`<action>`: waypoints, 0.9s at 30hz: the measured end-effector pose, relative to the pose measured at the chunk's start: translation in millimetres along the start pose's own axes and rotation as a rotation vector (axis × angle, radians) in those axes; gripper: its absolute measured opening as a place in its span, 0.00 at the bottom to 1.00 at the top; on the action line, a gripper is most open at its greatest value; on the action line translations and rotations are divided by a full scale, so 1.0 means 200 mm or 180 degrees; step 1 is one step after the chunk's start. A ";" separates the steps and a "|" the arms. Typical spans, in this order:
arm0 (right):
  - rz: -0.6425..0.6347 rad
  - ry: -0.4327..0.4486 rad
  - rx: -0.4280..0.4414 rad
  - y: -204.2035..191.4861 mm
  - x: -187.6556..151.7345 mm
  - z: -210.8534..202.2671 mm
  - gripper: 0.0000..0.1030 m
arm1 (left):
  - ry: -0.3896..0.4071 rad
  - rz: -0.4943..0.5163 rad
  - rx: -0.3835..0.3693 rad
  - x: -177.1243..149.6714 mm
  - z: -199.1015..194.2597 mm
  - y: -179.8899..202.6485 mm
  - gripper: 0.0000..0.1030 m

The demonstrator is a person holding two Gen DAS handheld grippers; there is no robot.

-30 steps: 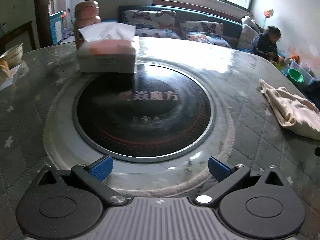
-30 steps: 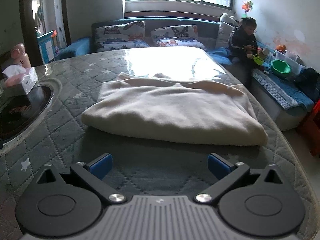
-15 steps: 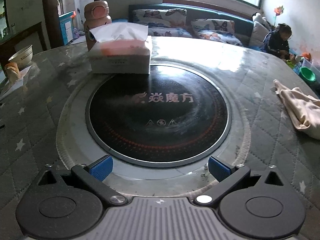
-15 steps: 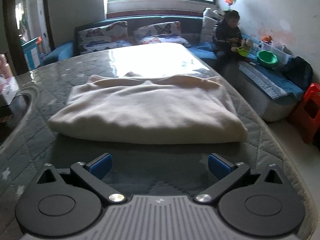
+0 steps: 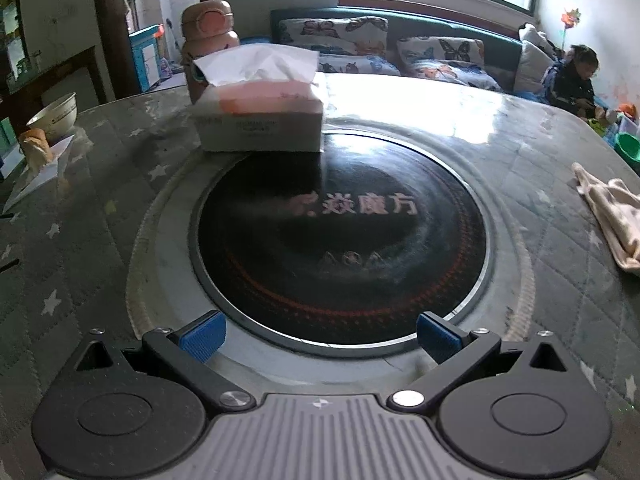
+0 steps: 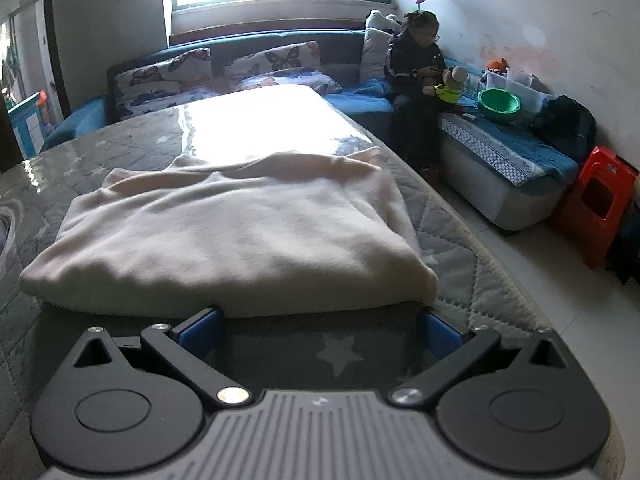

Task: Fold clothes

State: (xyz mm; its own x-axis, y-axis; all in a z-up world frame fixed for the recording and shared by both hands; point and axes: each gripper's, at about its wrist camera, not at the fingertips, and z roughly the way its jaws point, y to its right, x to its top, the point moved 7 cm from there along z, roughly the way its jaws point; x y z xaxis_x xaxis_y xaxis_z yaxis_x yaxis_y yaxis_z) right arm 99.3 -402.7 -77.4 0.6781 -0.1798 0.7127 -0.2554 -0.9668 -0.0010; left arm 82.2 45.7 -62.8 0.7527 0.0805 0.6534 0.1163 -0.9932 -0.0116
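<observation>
A cream garment (image 6: 232, 236) lies folded into a thick rectangle on the grey quilted star-print table cover (image 6: 340, 356), near the table's right edge. My right gripper (image 6: 318, 334) is open, low over the table, with its blue fingertips (image 6: 198, 330) at the garment's near folded edge. In the left wrist view only a corner of the garment (image 5: 612, 216) shows at the far right. My left gripper (image 5: 320, 338) is open and empty, above the near rim of the round black cooktop (image 5: 340, 236) set in the table.
A tissue box (image 5: 260, 116) stands at the cooktop's far edge, a pink bottle (image 5: 208, 40) behind it. A bowl (image 5: 54, 118) and paper lie far left. Beyond the table are a sofa (image 6: 224, 68), a seated child (image 6: 420, 64), a green basin (image 6: 500, 104) and a red stool (image 6: 596, 204).
My right gripper has moved forward and to the right, up to the garment's near edge. My left gripper's view has swung left, so the garment has slid toward the right edge.
</observation>
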 end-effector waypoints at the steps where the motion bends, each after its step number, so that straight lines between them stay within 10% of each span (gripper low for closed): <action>1: 0.0001 0.0002 0.0005 0.00 0.01 0.01 1.00 | 0.0009 -0.0010 0.0015 0.01 0.00 -0.01 1.00; 27: -0.0072 0.0215 0.0095 0.01 0.03 0.08 1.00 | 0.0095 -0.0168 0.0156 0.10 0.13 -0.17 1.00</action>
State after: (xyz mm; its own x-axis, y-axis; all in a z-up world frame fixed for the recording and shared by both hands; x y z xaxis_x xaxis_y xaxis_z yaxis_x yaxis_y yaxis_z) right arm 113.3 -408.0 -84.3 0.6350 -0.1462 0.7585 -0.2192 -0.9757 -0.0046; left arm 110.6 82.9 -68.6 0.7252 0.1293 0.6763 0.1873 -0.9822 -0.0131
